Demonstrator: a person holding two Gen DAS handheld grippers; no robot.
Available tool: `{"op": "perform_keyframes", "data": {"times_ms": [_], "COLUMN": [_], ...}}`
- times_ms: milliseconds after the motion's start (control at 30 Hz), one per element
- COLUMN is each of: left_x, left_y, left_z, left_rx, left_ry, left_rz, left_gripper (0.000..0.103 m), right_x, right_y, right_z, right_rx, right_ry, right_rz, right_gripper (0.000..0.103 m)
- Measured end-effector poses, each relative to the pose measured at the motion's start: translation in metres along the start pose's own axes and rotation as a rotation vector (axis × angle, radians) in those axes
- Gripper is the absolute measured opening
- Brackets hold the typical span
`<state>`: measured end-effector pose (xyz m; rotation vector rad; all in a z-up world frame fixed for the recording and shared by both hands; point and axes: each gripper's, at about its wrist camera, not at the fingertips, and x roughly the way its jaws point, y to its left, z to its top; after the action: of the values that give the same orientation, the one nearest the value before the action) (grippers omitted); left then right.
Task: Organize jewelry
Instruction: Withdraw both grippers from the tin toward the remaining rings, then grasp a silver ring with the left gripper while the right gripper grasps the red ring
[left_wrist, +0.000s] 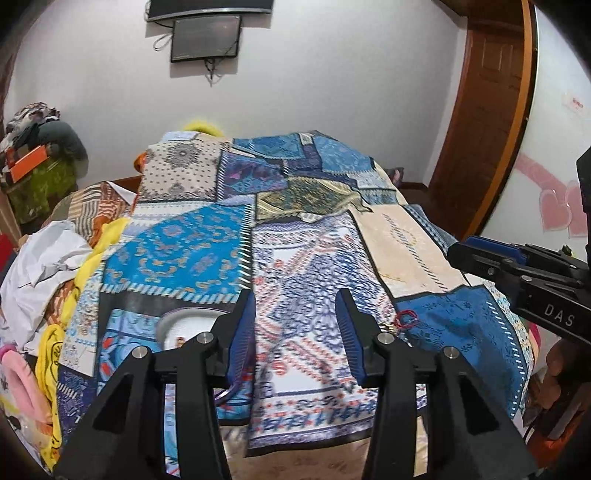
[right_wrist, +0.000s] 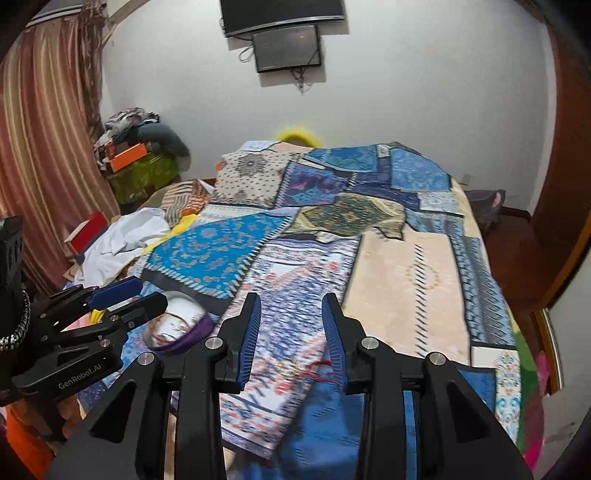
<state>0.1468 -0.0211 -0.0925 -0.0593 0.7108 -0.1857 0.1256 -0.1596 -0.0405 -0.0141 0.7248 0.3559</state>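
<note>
Left gripper (left_wrist: 297, 317): we hold it level, its blue-padded fingers (left_wrist: 243, 332) spread wide with nothing between them.
Right gripper (right_wrist: 291, 325): we hold it alongside, jaws parted and empty, pointing forward as well.

blanket (left_wrist: 295, 258) on bed | plate (left_wrist: 181, 325) left on it | bracelet (left_wrist: 406, 319) right | screen (left_wrist: 205, 38) on wall behind

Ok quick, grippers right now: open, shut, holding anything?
Left gripper: open, holding nothing.
Right gripper: open, holding nothing; red-thread jewelry lies on the cloth between its fingers.
</note>
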Motion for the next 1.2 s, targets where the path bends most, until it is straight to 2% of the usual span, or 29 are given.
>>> {"op": "perform_keyframes", "data": {"times_ms": [233,567,867,1000,1167,1200], "left_x": [0.027,0.057,0.072,0.074,0.075,0.075], "left_y": [-0.022,-0.029,-0.035,-0.038,-0.04,-0.041], "left_z": [-0.009,-0.028,-0.035,-0.035,-0.034,-0.034], "left_rx": [0.035,0.037,0.059,0.063,0.075,0.077], "left_ry": [0.073,0.175,0.198,0.192,0.194,0.196], "left_rz": [-0.02,-0.074,-0.106,-0.121,-0.137,-0.14], "left_gripper": [0.044,0.044,0.044,0.036,0.021,0.021], "right_x": [0.007,0.031,0.048,0.051,0.058,0.06], "right_y": [-0.028,-0.04,-0.033,-0.03,-0.022,-0.021], "right_z": [-0.018,-0.046,-0.055,-0.053,-0.053,-0.053], "right_rx": [0.038,0.044,0.013,0.0,-0.025,-0.025], "right_ry": [0.055,0.158,0.195,0.198,0.192,0.188], "right_rz": [-0.015,0.012,0.038,0.05,0.059,0.06], "right_gripper": [0.031,0.031,0.031,0.031,0.031,0.031]}}
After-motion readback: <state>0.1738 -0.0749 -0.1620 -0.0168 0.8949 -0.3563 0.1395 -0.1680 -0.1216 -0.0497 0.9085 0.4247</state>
